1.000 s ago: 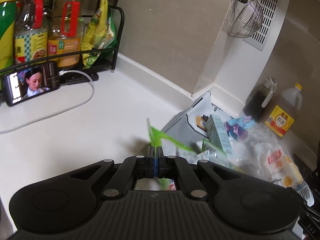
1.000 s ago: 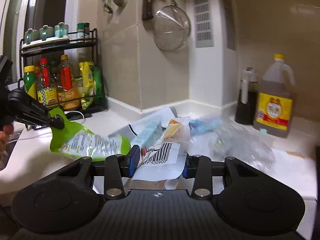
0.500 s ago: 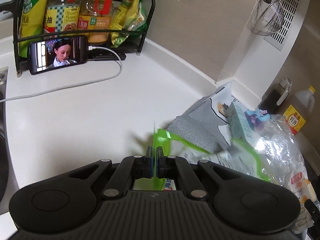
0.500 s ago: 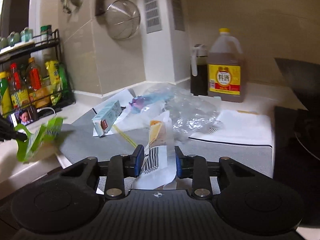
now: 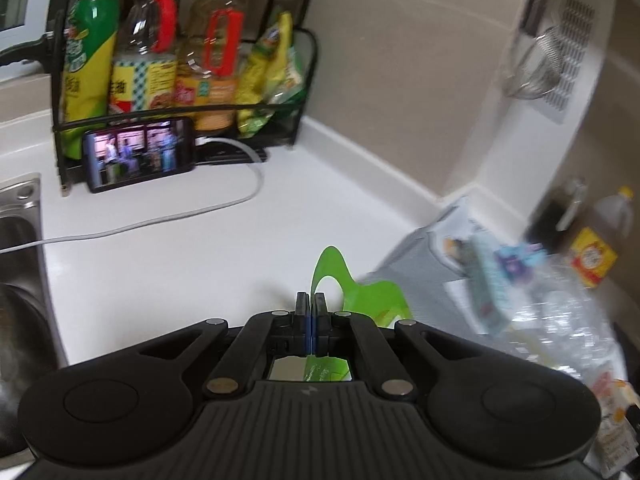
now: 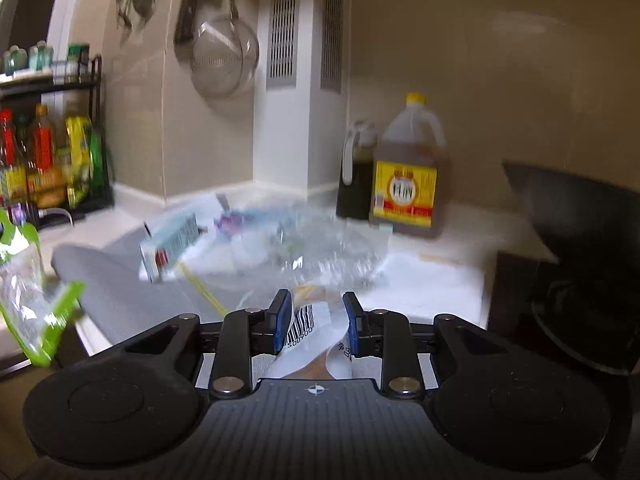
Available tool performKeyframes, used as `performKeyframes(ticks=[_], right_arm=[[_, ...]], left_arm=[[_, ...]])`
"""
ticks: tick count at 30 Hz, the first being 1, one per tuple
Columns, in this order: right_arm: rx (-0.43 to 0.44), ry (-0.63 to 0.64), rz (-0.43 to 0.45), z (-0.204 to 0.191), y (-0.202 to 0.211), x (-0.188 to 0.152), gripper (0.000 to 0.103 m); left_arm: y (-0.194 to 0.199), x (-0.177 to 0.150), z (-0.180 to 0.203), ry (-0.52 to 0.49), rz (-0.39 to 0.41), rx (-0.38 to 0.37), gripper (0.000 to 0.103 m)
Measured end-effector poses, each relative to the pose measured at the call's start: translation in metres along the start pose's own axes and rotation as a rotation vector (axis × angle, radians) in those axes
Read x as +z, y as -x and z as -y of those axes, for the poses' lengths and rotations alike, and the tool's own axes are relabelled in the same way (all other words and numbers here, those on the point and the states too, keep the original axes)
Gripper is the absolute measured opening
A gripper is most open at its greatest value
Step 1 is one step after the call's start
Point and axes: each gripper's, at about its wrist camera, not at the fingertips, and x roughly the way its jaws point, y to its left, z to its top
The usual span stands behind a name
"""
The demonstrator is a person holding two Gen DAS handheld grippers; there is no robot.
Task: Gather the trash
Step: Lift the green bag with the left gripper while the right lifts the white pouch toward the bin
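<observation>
My left gripper [image 5: 311,304] is shut on the edge of a green-rimmed clear bag [image 5: 372,300], which hangs to its right over the white counter. The same bag [image 6: 24,292] shows at the far left of the right wrist view. My right gripper [image 6: 316,314] has a crumpled white wrapper with a barcode [image 6: 306,326] between its blue pads, and its jaws are closing on it. Beyond lies a trash pile on a grey mat [image 6: 120,280]: a teal carton [image 6: 170,246], a purple scrap and crinkled clear plastic [image 6: 320,248].
A black rack of bottles and snack bags [image 5: 160,72] stands at the back left, with a phone [image 5: 140,154] and its white cable [image 5: 160,220] in front. A steel sink [image 5: 20,240] lies left. A yellow-labelled jug [image 6: 408,176], a dark cruet [image 6: 356,176] and a black stovetop [image 6: 580,260] stand right.
My left gripper has swung left with the green bag, so the rack and sink come into view. My right gripper turned right toward the jug, carrying the wrapper, and its jaws narrowed.
</observation>
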Motion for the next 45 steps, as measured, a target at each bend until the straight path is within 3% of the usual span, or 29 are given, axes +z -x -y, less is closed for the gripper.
performKeyframes(ticks=[8,10,12,14,16,18,21,25,31,32,33,34,35,36,39,45], right_arm=[[-0.002,0.002,-0.016,-0.003,-0.005,-0.002,0.030],[-0.005,0.001,-0.020,-0.004,-0.006,-0.002,0.031],[-0.007,-0.004,-0.022,-0.003,-0.007,-0.002,0.034],[-0.010,-0.016,-0.032,-0.001,-0.009,-0.003,0.039],[0.007,-0.064,-0.060,0.004,-0.010,-0.004,0.057],[0.026,-0.123,-0.092,0.011,-0.012,-0.006,0.078],[0.044,-0.178,-0.123,0.018,-0.017,-0.010,0.081],[0.069,-0.248,-0.188,0.027,-0.029,-0.014,0.081],[0.066,-0.235,-0.200,0.028,-0.036,-0.013,0.081],[0.066,-0.223,-0.199,0.027,-0.037,-0.013,0.070],[0.078,-0.213,-0.199,0.026,-0.036,-0.013,0.043],[0.090,-0.210,-0.201,0.024,-0.035,-0.013,0.034],[0.092,-0.204,-0.198,0.022,-0.034,-0.013,0.031],[0.088,-0.185,-0.189,0.018,-0.032,-0.014,0.025],[0.075,-0.138,-0.144,0.010,-0.024,-0.012,0.024],[0.081,-0.135,-0.060,0.008,0.001,0.001,0.023]], left_arm=[[-0.019,0.035,-0.031,0.012,0.021,0.140,0.002],[-0.023,0.039,-0.037,0.029,0.006,0.180,0.019],[-0.022,0.036,-0.040,0.044,-0.008,0.209,0.085],[-0.014,0.029,-0.040,0.073,0.022,0.234,0.103],[-0.005,0.024,-0.034,0.082,0.019,0.236,0.103],[-0.001,0.018,-0.028,0.122,-0.032,0.235,0.103],[-0.008,0.003,-0.021,0.210,-0.134,0.210,0.103],[-0.037,-0.008,-0.006,0.239,-0.263,0.205,0.103],[-0.070,0.000,-0.003,0.302,-0.318,0.221,0.103],[-0.072,0.002,-0.003,0.306,-0.324,0.217,0.101],[-0.071,0.003,-0.003,0.307,-0.318,0.209,0.090],[-0.067,0.004,-0.002,0.300,-0.302,0.186,0.078],[-0.064,0.004,0.000,0.292,-0.298,0.151,0.054],[-0.060,0.005,0.000,0.294,-0.304,0.130,0.042],[-0.046,0.004,0.008,0.247,-0.284,0.139,0.030],[-0.003,-0.009,0.018,0.139,-0.205,0.078,0.030]])
